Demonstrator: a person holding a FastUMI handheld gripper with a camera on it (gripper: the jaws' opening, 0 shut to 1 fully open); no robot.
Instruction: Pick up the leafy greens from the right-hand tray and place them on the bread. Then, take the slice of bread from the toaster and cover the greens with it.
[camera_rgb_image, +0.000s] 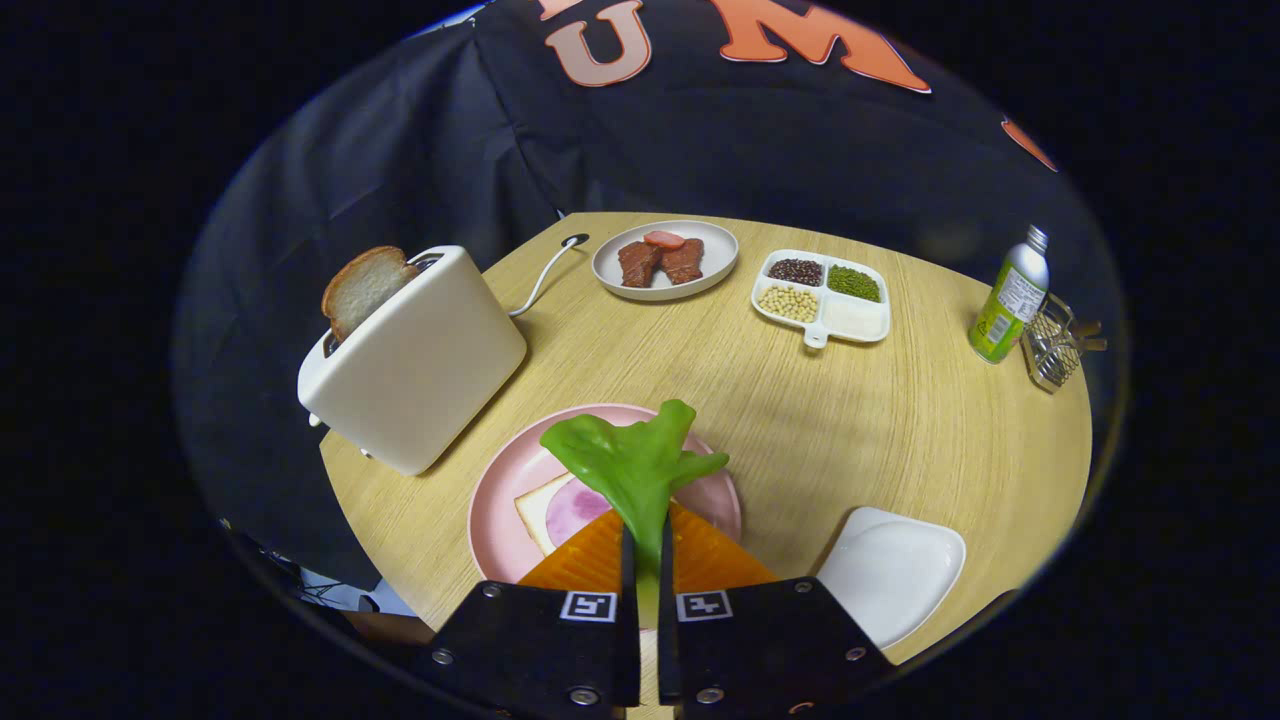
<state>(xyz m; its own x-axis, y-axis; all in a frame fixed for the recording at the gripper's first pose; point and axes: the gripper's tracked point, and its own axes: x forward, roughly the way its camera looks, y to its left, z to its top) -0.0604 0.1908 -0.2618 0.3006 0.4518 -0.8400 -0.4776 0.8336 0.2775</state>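
Gripper (647, 545) clamped narrow on stem of leafy greens (634, 465), both fingers pressing it; leaf raised just ahead of fingertips, above pink plate (492, 500). On that plate, just beyond and slightly left of fingers: bread slice (535, 512) carrying a round pink ham-like piece (575, 508). White tray (890, 572) lying right of fingers, greens already off it. Step in hand, judged: carry-and-place of greens onto bread; pick done, release not yet. Next move calls for lowering leaf over the bread slice, centring slightly left, then parting fingers. Toaster (415, 365) standing ahead-left with second bread slice (362, 290) upright in its slot, untouched; to be fetched afterwards. Risk: leaf draping off plate edge on release.
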